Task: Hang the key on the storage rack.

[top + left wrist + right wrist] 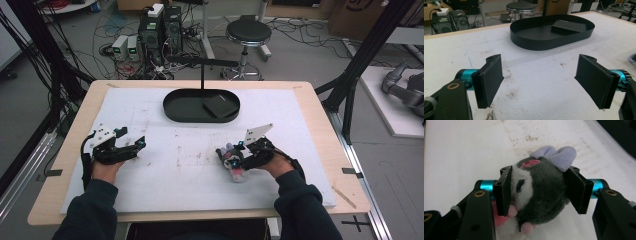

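1. Plush toy (541, 192), grey and white with a lilac bow, lies on the white tabletop (190, 150) at the near right, well apart from the black oval tray (175, 107).
2. Right gripper (541, 191) has its fingers (504, 192) pressed on either side of the toy's head, so the grasp looks made.
3. Left gripper (540, 82) rests with fingers spread, nothing between them.
4. Lifting and carrying the toy, likely to the tray, appears still to come.
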{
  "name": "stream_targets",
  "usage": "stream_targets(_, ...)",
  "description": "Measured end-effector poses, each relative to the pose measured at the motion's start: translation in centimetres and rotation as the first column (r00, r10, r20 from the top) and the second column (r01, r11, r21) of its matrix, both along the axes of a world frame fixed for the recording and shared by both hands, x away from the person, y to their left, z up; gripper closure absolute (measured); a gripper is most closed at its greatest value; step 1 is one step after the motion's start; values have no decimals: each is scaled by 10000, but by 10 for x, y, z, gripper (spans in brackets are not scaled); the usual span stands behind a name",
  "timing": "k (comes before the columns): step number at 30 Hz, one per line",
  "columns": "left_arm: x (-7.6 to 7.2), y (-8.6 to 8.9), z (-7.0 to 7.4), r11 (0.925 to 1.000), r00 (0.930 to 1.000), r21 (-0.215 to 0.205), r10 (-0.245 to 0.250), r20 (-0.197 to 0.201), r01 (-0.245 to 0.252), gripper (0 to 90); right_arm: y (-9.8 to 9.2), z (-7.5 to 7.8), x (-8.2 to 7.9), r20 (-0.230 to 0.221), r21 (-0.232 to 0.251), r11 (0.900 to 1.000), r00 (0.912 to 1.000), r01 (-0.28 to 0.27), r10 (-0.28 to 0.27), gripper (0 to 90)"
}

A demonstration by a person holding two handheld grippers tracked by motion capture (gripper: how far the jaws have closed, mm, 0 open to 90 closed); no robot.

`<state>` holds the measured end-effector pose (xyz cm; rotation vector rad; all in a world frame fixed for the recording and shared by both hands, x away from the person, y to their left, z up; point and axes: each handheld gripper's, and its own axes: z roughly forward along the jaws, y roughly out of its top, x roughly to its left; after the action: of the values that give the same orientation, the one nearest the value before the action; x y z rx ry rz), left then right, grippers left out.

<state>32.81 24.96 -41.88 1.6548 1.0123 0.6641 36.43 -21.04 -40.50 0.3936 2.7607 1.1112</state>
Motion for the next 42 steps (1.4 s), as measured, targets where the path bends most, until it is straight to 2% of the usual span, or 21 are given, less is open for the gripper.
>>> stream_targets(3, 1, 0, 0, 10000, 10000, -16, -8, 18, 8, 214, -7, 2, 7, 504, -764, 9946, 9960, -698, 737, 415)
stream_targets(5, 1, 0, 0, 10000, 10000, -16, -36, 3, 36, 214, -9, 2, 14, 406, -1009, 9912, 9951, -851, 896, 381)
stream_targets(7, 1, 1, 1, 10000, 10000, -46, 8, 34, -7, 214, -8, 2, 18, 446, -1096, 9937, 9986, -236, 287, 289)
stream_targets(9, 1, 2, 1, 10000, 10000, 1, -2, 41, 2, 214, -8, 5, 19, 529, -942, 9896, 9931, 1090, -1043, 221)
stream_targets(11, 1, 2, 1, 10000, 10000, -53, 46, 34, -46, 214, -9, 10, 16, 852, -964, 9692, 9721, 2265, -2187, 203)
stream_targets(13, 1, 2, 1, 10000, 10000, -47, 16, 47, -16, 214, -10, 13, 9, 1034, -724, 9423, 9421, 3269, -3189, 241)
stream_targets(16, 0, 1, 2, 10000, 10000, -33, -29, 46, 29, 214, -15, 11, 1, 167, 233, 8844, 8843, 4661, -4665, 267)
stream_targets(17, 1, 1, 2, 10000, 10000, -17, -23, 57, 23, 215, -14, 8, -3, -165, 352, 8700, 8707, 4918, -4916, 262)
stream_targets(19, 1, 1, 2, 10000, 10000, -38, -36, 64, 36, 215, -9, 4, -9, -20, 222, 8597, 8599, 5103, -5104, 240)
stream_targets(23, 1, 0, 2, 10000, 10000, -45, -48, 44, 48, 216, 8, 2, -22, -68, 351, 8515, 8521, 5232, -5233, 211)
stream_targets(24, 1, 1, 2, 10000, 10000, -37, -29, 41, 29, 216, 12, 1, -24, 247, 218, 8560, 8557, 5165, -5169, 211)
stream_targets(26, 1, 0, 2, 10000, 10000, -84, -19, 29, 19, 216, 21, -4, -25, 831, -324, 8534, 8523, 5202, -5164, 207)
stream_targets(27, 1, 0, 1, 10000, 10000, -61, -25, 51, 25, 216, 24, -9, -24, 873, -661, 8526, 8542, 5184, -5126, 203)
stream_targets(29, 1, 0, 2, 10000, 10000, -49, -24, 44, 24, 216, 28, -17, -22, 1351, -1394, 8427, 8530, 5200, -5041, 201)
stream_targets(30, 1, 0, 1, 10000, 10000, -74, -27, 48, 28, 216, 27, -17, -21, 1432, -1580, 8481, 8616, 5057, -4870, 230)
stream_targets(32, 1, 0, 2, 10000, 10000, -46, -39, 41, 39, 216, 25, -14, -19, 1679, -1664, 8703, 8831, 4635, -4382, 308)
stream_targets(34, 1, 0, 1, 10000, 10000, -37, -57, 38, 57, 217, 21, -12, -16, 1797, -1897, 9056, 9202, 3794, -3479, 323)
stream_targets(36, 1, 0, 2, 10000, 10000, 1, -63, 35, 63, 217, 16, -12, -12, 2003, -1989, 9410, 9513, 2737, -2344, 325)
stream_targets(37, 1, 0, 2, 10000, 10000, -12, -67, 41, 67, 217, 14, -12, -10, 2061, -2012, 9513, 9595, 2335, -1919, 324)
stream_targets(39, 1, 0, 2, 10000, 10000, -54, -48, 58, 48, 217, 10, -11, -8, 1929, -1852, 9589, 9648, 2149, -1790, 294)
stream_targets(42, 1, 1, 2, 10000, 10000, -37, -36, 20, 36, 217, 3, -6, -7, 1255, -691, 9534, 9507, 2936, -2836, 197)
